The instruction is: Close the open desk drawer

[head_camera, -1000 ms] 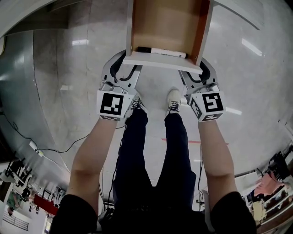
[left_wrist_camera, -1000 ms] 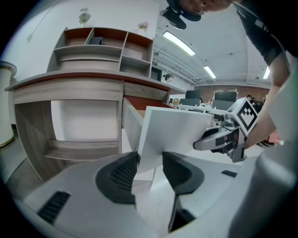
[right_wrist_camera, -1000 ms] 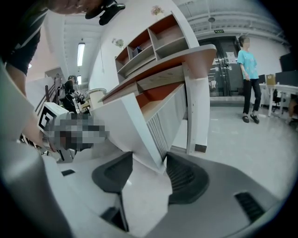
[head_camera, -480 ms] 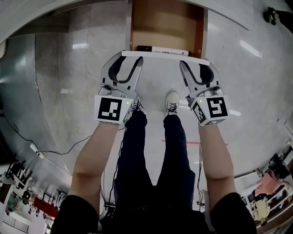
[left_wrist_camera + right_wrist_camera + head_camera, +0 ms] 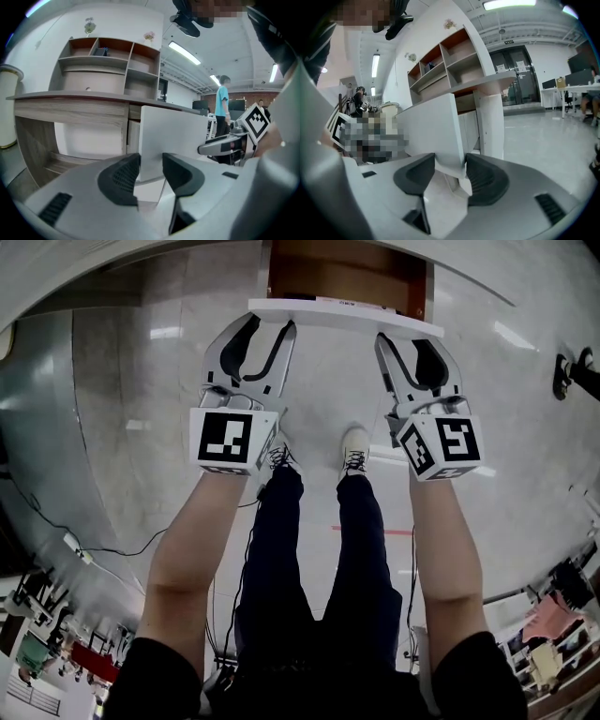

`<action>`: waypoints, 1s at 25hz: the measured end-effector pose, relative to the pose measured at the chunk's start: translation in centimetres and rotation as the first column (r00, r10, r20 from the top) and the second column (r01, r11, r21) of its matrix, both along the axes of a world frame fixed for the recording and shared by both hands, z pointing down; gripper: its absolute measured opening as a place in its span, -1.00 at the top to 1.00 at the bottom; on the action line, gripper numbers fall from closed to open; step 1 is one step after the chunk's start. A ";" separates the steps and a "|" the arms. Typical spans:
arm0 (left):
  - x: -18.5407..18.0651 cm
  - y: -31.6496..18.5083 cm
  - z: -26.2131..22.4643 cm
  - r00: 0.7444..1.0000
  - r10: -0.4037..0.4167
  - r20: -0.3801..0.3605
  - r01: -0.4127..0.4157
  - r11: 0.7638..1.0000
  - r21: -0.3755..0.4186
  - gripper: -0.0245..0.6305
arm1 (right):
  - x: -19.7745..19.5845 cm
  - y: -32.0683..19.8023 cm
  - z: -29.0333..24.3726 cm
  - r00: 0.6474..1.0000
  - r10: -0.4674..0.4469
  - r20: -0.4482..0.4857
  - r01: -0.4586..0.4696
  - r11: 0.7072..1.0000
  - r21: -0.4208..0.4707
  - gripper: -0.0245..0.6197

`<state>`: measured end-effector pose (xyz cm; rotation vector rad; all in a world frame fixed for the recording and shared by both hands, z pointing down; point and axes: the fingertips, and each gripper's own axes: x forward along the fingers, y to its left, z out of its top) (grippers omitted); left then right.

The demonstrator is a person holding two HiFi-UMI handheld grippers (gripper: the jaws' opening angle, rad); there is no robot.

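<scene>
The drawer's white front point(image 5: 345, 317) lies across the top of the head view, with only a strip of its wooden inside point(image 5: 347, 273) showing under the desk. My left gripper point(image 5: 267, 326) is open, its tips against the front's left end. My right gripper point(image 5: 410, 340) is open against the right end. In the left gripper view the panel's point(image 5: 173, 136) left edge stands between the left gripper's point(image 5: 150, 171) pads, whose jaws have just been closing slightly. In the right gripper view its point(image 5: 431, 131) right edge stands between the right gripper's point(image 5: 451, 171) pads, which have also narrowed a little.
The grey desk top point(image 5: 70, 101) carries a shelf unit point(image 5: 112, 61). A white desk leg point(image 5: 492, 122) stands right of the drawer. The person's shoes point(image 5: 354, 448) are on the glossy floor below the grippers. A cable point(image 5: 112, 545) trails at left. Someone in a teal shirt point(image 5: 222, 108) stands far off.
The drawer has slid well into the desk, hiding most of its inside and the pen. Both grippers have moved up the picture with the front panel.
</scene>
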<state>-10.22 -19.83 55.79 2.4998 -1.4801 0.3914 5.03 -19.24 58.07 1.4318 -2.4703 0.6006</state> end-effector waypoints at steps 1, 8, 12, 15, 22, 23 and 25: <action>0.0 -0.3 -0.1 1.000 -0.001 0.003 0.001 1.000 0.002 0.42 | 0.0 -0.3 -0.1 1.000 0.004 0.002 -0.004 1.000 0.001 0.22; -0.9 -2.0 0.4 0.999 -0.030 0.042 0.030 1.000 -0.006 0.42 | -0.6 -1.7 0.3 1.000 0.017 0.006 -0.017 1.000 -0.014 0.22; -0.5 -3.5 0.3 0.998 -0.037 0.052 0.037 0.999 0.000 0.42 | -0.2 -3.1 0.4 0.999 0.036 0.009 -0.036 0.999 -0.018 0.22; -0.5 -4.8 0.1 0.997 -0.049 0.056 0.048 0.999 0.004 0.42 | -0.2 -4.2 0.5 0.999 0.042 0.011 -0.042 0.999 -0.020 0.22; -0.2 -6.2 0.3 0.996 -0.073 0.060 0.073 0.997 0.007 0.42 | 0.0 -5.6 0.9 0.997 0.078 0.020 -0.077 0.997 -0.031 0.22; -0.2 -6.4 0.3 0.995 -0.078 0.058 0.078 0.997 0.006 0.42 | 0.0 -5.8 0.9 0.996 0.087 0.022 -0.086 0.996 -0.034 0.22; -0.2 -7.1 0.2 0.994 -0.091 0.052 0.091 0.996 0.003 0.42 | 0.2 -6.6 0.8 0.993 0.114 0.027 -0.113 0.993 -0.047 0.22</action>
